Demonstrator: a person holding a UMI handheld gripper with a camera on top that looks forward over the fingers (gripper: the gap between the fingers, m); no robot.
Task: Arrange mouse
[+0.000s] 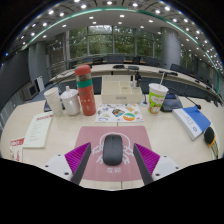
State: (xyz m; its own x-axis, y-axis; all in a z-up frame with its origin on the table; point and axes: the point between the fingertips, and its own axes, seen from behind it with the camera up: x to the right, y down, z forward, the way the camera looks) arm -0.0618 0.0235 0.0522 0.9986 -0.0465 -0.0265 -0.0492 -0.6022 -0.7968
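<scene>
While tongs (pixel 113 160) gape | mouse (pixel 112 150) between | pink mat (pixel 100 135) | office desk (pixel 160 135)

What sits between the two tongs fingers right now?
In the gripper view, the mouse lies on the pink mouse pad between the open tongs, with a gap on each side.

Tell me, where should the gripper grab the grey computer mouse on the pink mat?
Probably by its two long sides, near the middle. The grey computer mouse lies flat on the pink mat, lengthways between the open gripper's pink-padded fingers, gaps either side. Its rounded top offers nothing to pinch, so come straight from behind and close.
</scene>
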